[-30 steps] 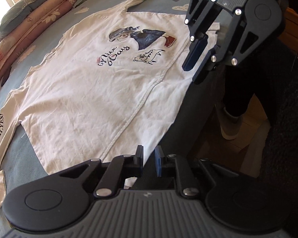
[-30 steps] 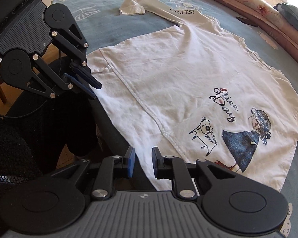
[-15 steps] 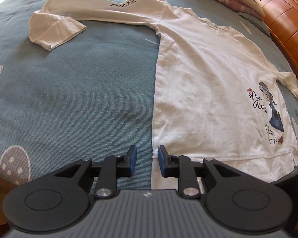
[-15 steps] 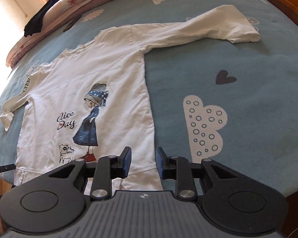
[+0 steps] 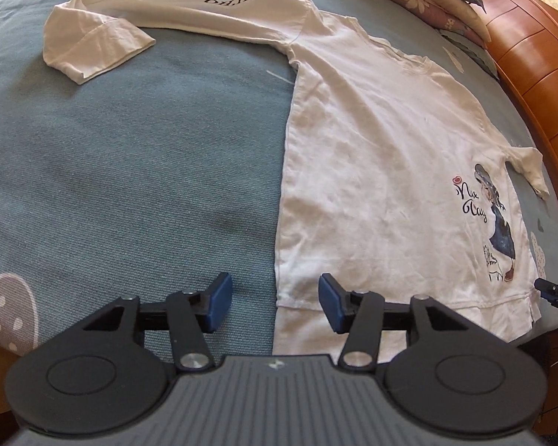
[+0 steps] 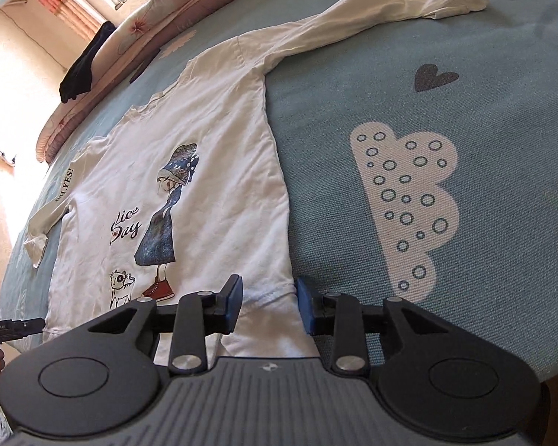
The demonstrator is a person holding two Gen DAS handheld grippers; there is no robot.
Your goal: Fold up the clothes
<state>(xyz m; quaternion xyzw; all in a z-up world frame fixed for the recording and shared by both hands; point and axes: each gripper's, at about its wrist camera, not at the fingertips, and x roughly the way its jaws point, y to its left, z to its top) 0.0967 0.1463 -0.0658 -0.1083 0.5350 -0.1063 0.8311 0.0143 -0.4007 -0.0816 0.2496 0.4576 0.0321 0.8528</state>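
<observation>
A white long-sleeved shirt (image 5: 372, 186) with a printed girl and the words "Nice Day" lies flat, front up, on a blue bedspread (image 5: 130, 167), both sleeves spread out. My left gripper (image 5: 275, 301) straddles one bottom corner of the hem. Its jaws are opening, and the cloth edge lies between the pads without being pressed. In the right wrist view the shirt (image 6: 212, 193) fills the left half. My right gripper (image 6: 269, 303) straddles the other hem corner. Its jaws are closing, with slightly puckered cloth between the pads. Each gripper's tip shows at the edge of the other's view.
Pillows (image 6: 160, 11) line the far side of the bed, with a black garment (image 6: 83, 67) draped over them. A wooden bed frame (image 5: 532, 55) runs along the right in the left wrist view. The bedspread (image 6: 465, 111) carries cloud and heart patterns.
Both views have swung from looking along the bed's edge to looking across the bed. Each gripper now sits at a hem corner. The left jaws have spread wider.
</observation>
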